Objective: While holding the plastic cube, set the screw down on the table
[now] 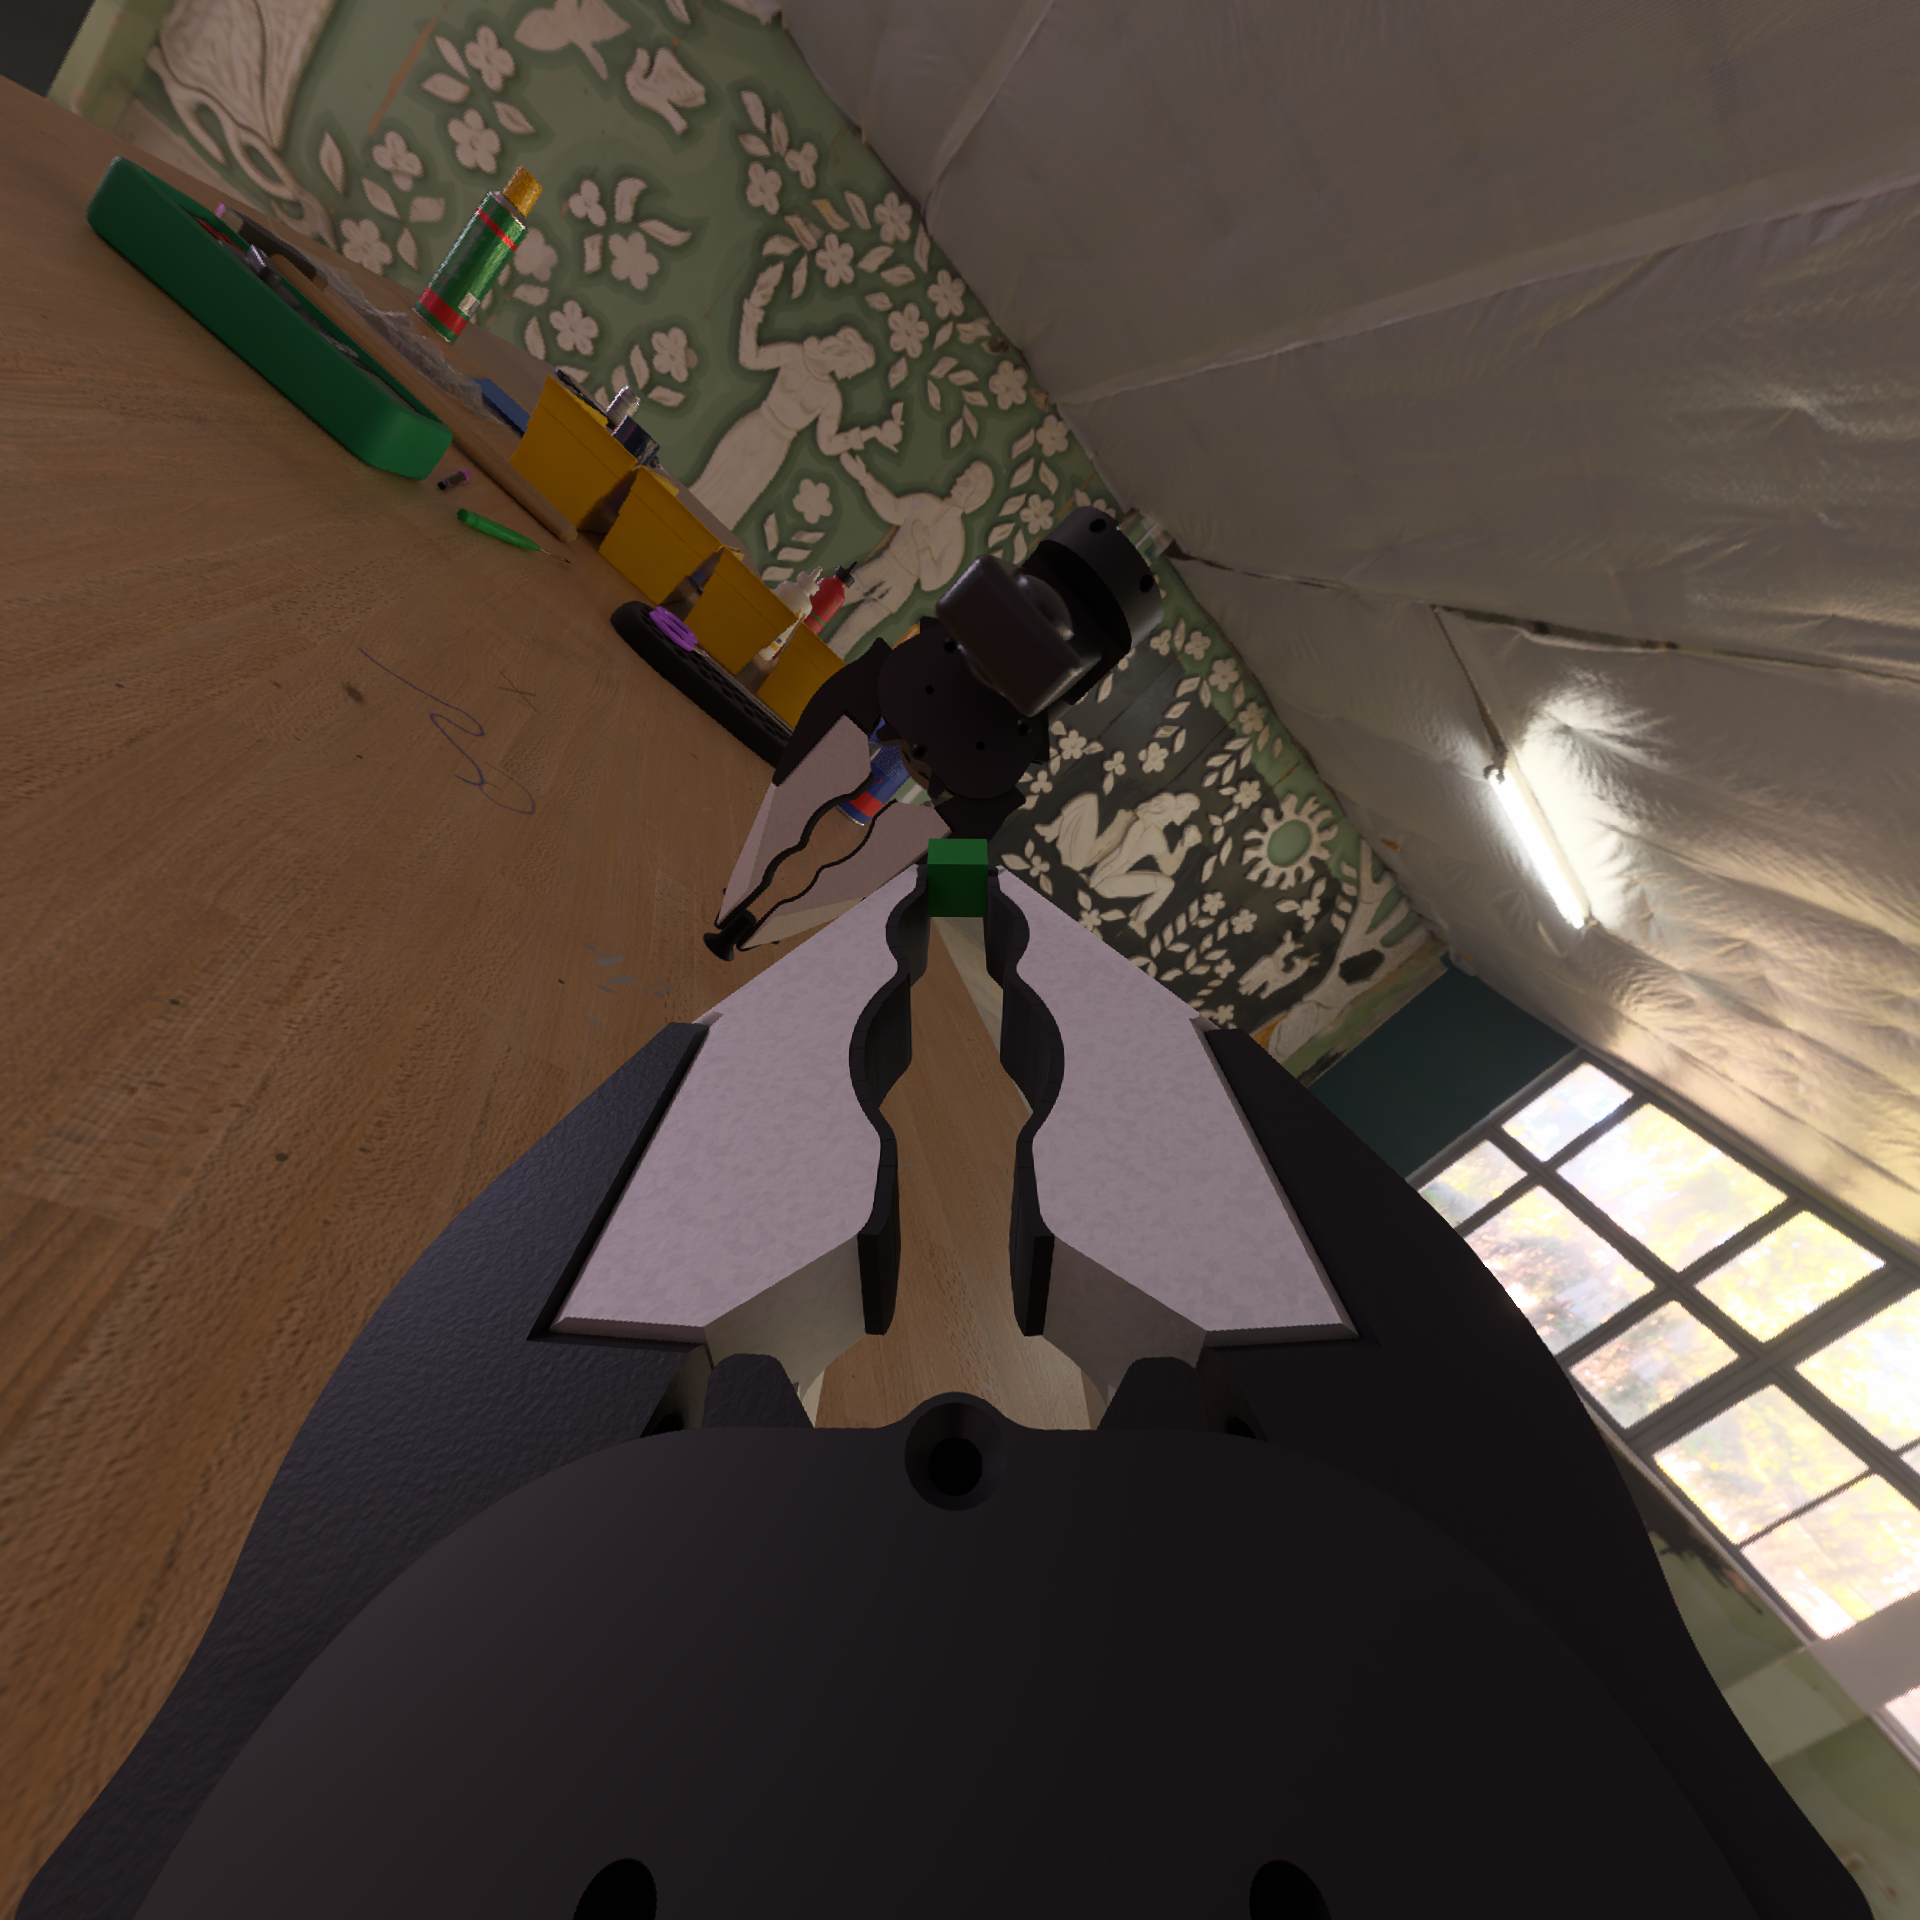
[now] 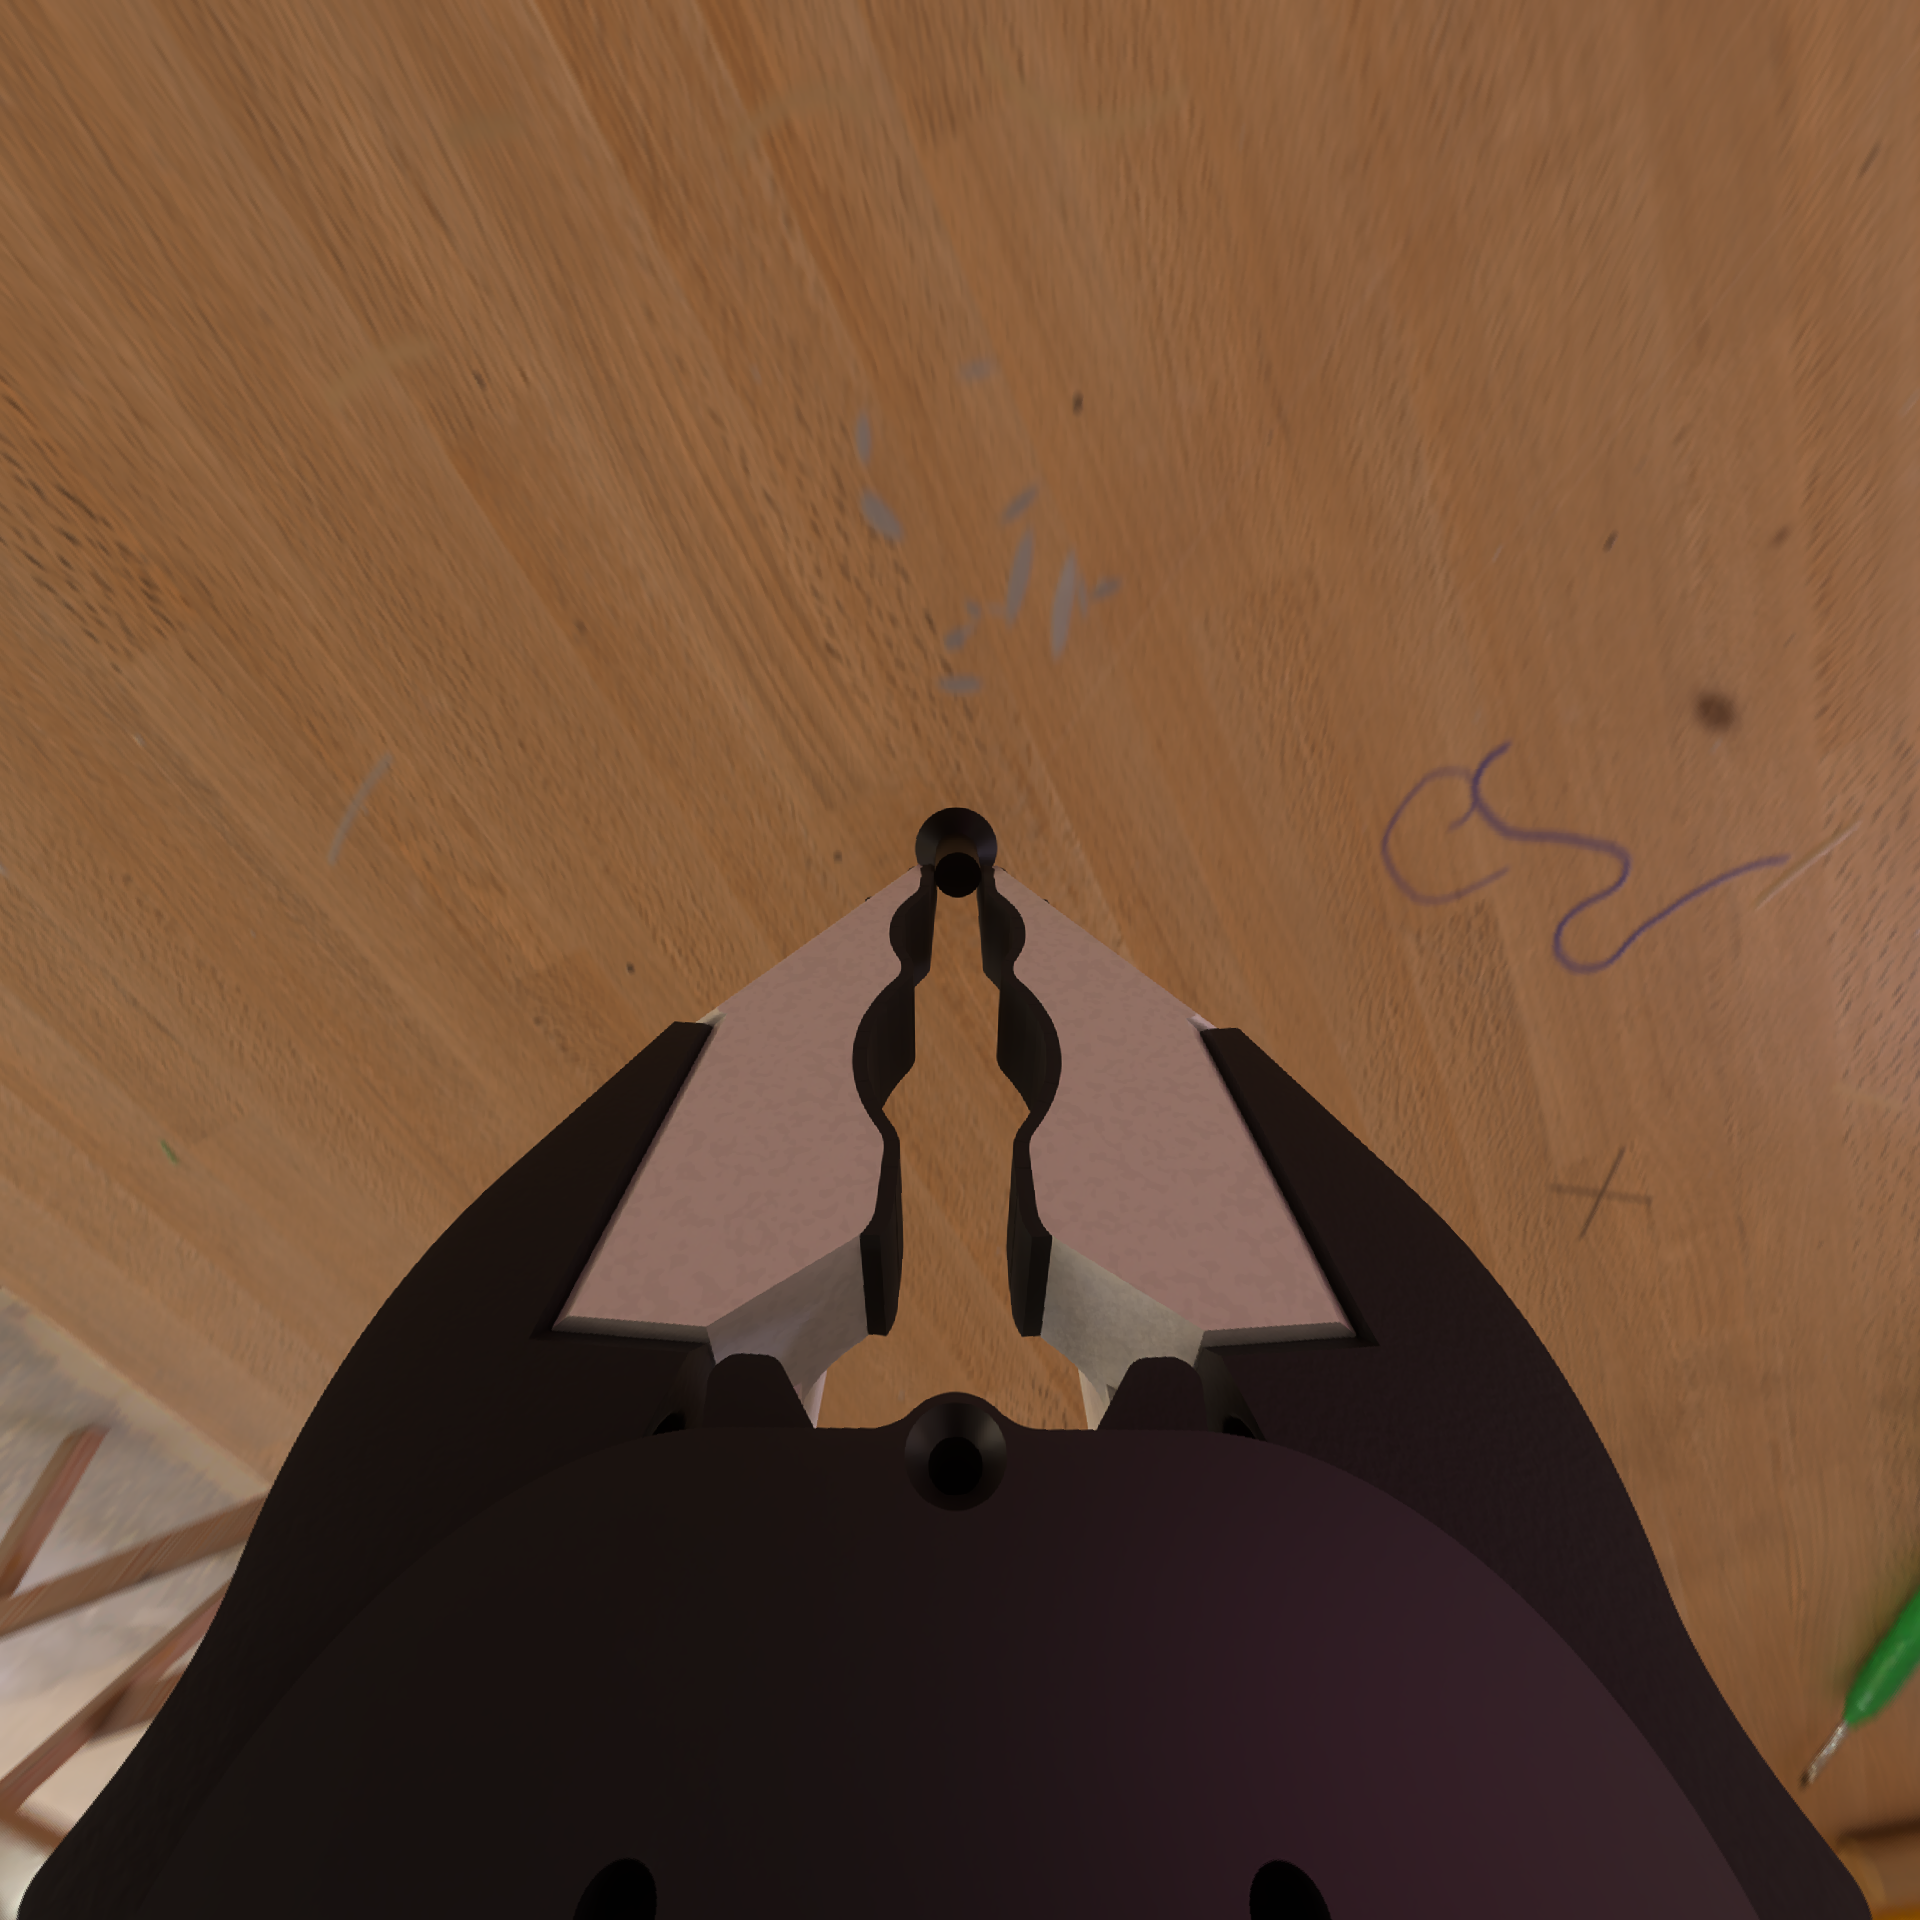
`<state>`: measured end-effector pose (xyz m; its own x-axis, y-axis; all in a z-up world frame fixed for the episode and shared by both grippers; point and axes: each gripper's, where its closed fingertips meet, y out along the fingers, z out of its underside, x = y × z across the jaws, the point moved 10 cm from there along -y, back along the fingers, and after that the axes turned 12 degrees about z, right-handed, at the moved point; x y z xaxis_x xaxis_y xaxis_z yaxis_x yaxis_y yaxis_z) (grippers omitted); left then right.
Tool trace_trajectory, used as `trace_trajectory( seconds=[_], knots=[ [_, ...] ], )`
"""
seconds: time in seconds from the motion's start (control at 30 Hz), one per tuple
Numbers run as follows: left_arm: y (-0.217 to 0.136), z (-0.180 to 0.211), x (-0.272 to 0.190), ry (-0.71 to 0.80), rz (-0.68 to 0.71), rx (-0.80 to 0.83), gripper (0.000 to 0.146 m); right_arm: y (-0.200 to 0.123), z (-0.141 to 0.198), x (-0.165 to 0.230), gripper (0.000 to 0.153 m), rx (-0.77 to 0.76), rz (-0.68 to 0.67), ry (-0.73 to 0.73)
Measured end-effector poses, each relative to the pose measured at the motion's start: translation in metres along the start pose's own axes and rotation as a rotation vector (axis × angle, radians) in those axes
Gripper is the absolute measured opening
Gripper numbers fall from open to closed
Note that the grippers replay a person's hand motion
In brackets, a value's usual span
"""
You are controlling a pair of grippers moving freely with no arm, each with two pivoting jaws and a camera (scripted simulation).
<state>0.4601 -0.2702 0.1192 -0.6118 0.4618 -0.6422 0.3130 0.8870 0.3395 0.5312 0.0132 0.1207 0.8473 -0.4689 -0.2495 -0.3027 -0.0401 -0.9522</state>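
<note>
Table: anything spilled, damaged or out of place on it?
Nothing spilled or broken. The table only bears grey flecks, a blue scribble and a pencilled cross. A green pen lies loose beside the green tray.

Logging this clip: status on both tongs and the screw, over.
Left tongs shut on green plastic cube, held aloft. Right tongs shut on black screw, head toward table. Bare wood beneath.

A green plastic cube and black screw are showing against the brown wood-grain worktop.
</note>
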Motion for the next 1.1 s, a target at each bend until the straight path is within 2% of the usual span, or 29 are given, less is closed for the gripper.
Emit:
trace_trajectory(
  seconds=[0.1, 0.33, 0.7, 1.1],
  knots=[
    [0.000, 0.000, -0.001, 0.006, -0.001, 0.001, 0.009, 0.004, 0.008, -0.002, 0.008, 0.078, -0.012, -0.003],
    [-0.002, 0.000, 0.000, -0.008, 0.010, -0.012, 0.009, 0.009, 0.013, -0.001, 0.008, 0.108, -0.002, -0.003],
    [-0.002, 0.000, 0.000, -0.010, 0.008, -0.010, 0.009, 0.008, 0.020, 0.000, 0.008, 0.056, 0.022, 0.029],
    [-0.002, 0.000, 0.000, -0.012, 0.011, -0.016, 0.009, 0.009, 0.026, -0.004, 0.011, 0.015, -0.012, 0.072]
  ],
)
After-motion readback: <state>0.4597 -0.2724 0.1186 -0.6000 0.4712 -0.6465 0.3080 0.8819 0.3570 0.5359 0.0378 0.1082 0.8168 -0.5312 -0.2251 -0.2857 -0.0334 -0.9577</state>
